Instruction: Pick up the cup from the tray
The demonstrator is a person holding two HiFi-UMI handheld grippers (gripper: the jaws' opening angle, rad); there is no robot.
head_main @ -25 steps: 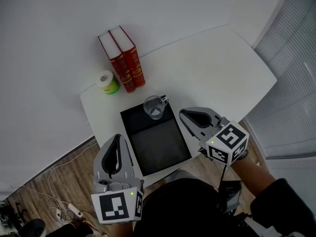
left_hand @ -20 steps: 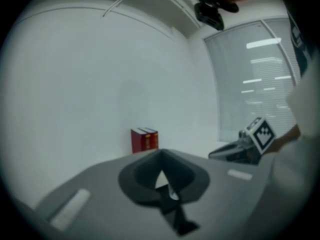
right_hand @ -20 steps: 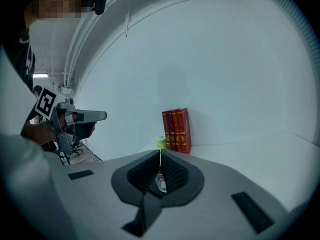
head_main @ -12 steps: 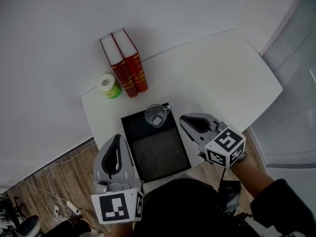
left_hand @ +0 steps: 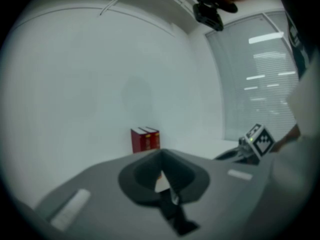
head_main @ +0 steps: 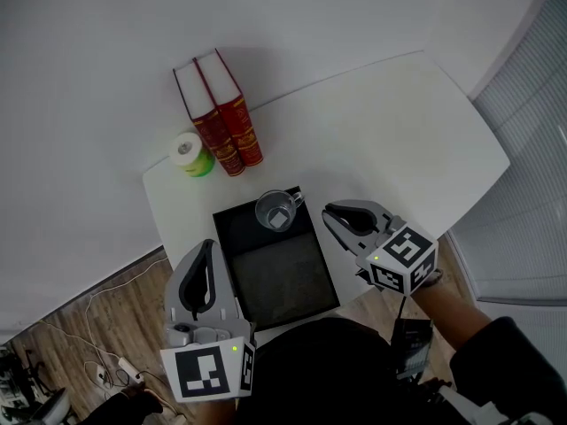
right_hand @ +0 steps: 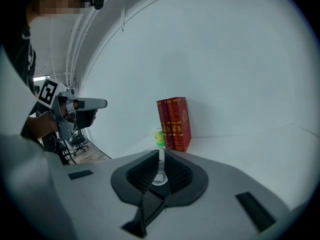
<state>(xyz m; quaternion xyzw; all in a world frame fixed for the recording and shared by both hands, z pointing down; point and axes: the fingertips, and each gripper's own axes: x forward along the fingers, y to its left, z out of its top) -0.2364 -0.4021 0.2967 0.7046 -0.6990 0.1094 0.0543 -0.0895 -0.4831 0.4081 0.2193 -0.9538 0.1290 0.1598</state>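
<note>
Cup of clear glass, empty and upright, is shown at the far end of a black tray, its handle turned toward the right. The tray lies near the front edge of a white table. Two red books stand at the back of the table, with a green and white roll just beside them.

The task is judged to be at its start. The cup is not yet touched, gripped or lifted, so the approach, the grasp and the lift are all left to do.

The right gripper is held just right of the tray, with its tip about level with the cup and clearly apart from it. Its jaws are pressed together with nothing between them. In the right gripper view the cup is glimpsed beyond the narrow slit between the jaws, not inside it. These jaws would have to be opened before any grasp.

The left gripper is held at the tray's left edge, nearer the person. Its jaws are likewise closed and empty.

Against the frame from a second ago, little is changed. The cup is seen in the same place on the tray. The right gripper is brought slightly forward, closer to level with the cup.
</note>
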